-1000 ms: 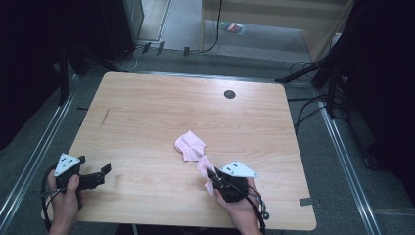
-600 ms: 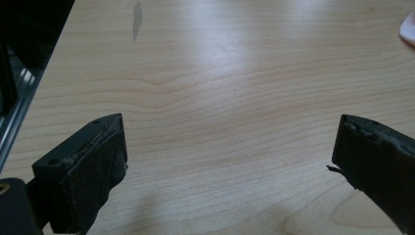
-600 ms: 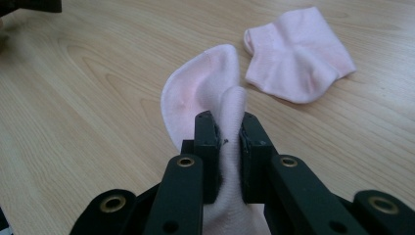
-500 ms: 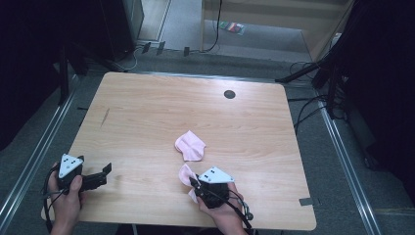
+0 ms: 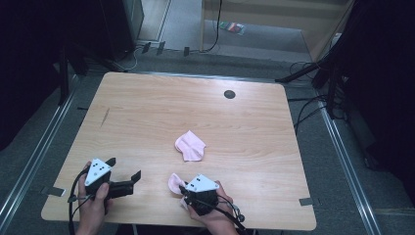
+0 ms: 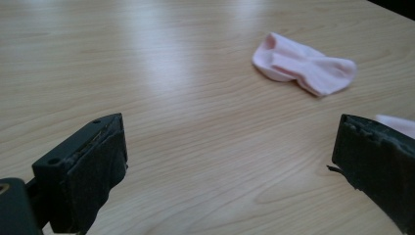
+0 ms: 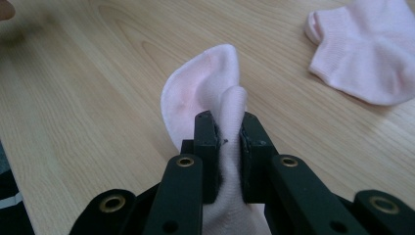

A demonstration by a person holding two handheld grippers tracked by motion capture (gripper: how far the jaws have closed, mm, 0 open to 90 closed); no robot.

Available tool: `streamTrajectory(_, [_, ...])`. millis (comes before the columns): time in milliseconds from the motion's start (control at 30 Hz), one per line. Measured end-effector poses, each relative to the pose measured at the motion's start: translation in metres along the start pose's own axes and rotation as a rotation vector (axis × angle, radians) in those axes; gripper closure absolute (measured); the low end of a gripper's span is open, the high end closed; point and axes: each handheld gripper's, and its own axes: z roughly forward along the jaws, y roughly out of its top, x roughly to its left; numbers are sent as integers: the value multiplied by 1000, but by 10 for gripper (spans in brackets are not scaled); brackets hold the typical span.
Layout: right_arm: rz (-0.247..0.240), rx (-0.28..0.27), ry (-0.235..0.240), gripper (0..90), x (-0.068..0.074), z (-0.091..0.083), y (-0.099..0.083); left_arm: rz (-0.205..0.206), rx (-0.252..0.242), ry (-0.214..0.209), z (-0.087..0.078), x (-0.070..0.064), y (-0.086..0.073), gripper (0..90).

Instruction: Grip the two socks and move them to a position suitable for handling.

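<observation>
Near the front edge of the wooden bench [image 5: 147, 112], the right tool [image 5: 186, 190] is clamped on a pink sock [image 5: 175, 182]. In the right gripper view the two black jaws press together on the middle of this sock [image 7: 205, 93], and the cloth bulges up above them in a rounded fold. The person's right hand [image 5: 213, 215] holds this tool close to the near edge.

To the left, at about the same depth, the left hand [image 5: 93, 208] holds the left tool [image 5: 123, 169] just over the bench. Its jaws stand wide apart, with nothing between them; in the left gripper view only bare wood lies between the two pads.

A little farther, near the middle of the bench, a second pink sock [image 5: 190, 146] lies flat and loosely folded, apart from both tools. It shows also in the left gripper view [image 6: 303, 64] and in the right gripper view [image 7: 367, 46].

Toward the far edge there is a small dark round hole [image 5: 229, 94] in the bench top. Beyond the bench, cables [image 5: 313, 73] lie on the floor.
</observation>
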Motion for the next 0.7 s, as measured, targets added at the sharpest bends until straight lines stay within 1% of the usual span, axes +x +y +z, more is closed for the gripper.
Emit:
streamTrajectory(33, [0,0,0,812,0,0,0,0,0,0,0,0,0,0])
streamTrajectory(100, [-8,5,3,808,2,3,-1,7,0,-20,1,-8,0,0])
streamTrajectory(167, [-11,7,3,804,3,4,-1,5,-2,-47,3,-14,0,0])
streamTrajectory(200, [-18,8,8,777,3,5,-1,5,-3,-56,4,-17,0,0])
streamTrajectory(233, [-22,-1,38,642,4,5,-1,12,-4,-70,5,-21,0,0])
streamTrajectory(267, [-22,-1,38,642,4,5,-1,12,-4,-70,5,-21,0,0])
streamTrajectory(300, [-26,-8,48,497,5,3,1,16,-2,-78,6,-23,0,0])
streamTrajectory(367, [-20,-6,49,426,4,0,4,20,7,-96,7,-26,0,0])
streamTrajectory(400, [-20,-6,49,426,4,0,4,21,11,-103,8,-27,-1,0])
streamTrajectory(433, [-22,-9,24,397,2,-5,4,19,14,-115,9,-29,-1,0])
streamTrajectory(467, [-22,-9,24,397,2,-5,4,19,14,-115,9,-29,-1,0])
streamTrajectory(533, [-1,-14,9,397,-2,-11,4,18,22,-138,9,-30,-1,0])
streamTrajectory(567, [19,-28,5,417,-4,-20,2,21,27,-148,9,-32,-1,0])
streamTrajectory(600, [25,-31,7,439,-5,-25,1,24,33,-161,10,-34,-2,0])
streamTrajectory(633, [25,-31,7,439,-5,-25,1,31,41,-175,11,-36,-3,0])
streamTrajectory(667, [31,-35,18,467,-5,-30,0,44,54,-180,12,-39,-3,0])
streamTrajectory(700, [42,-37,37,493,-3,-33,-3,44,66,-194,13,-41,-4,0])
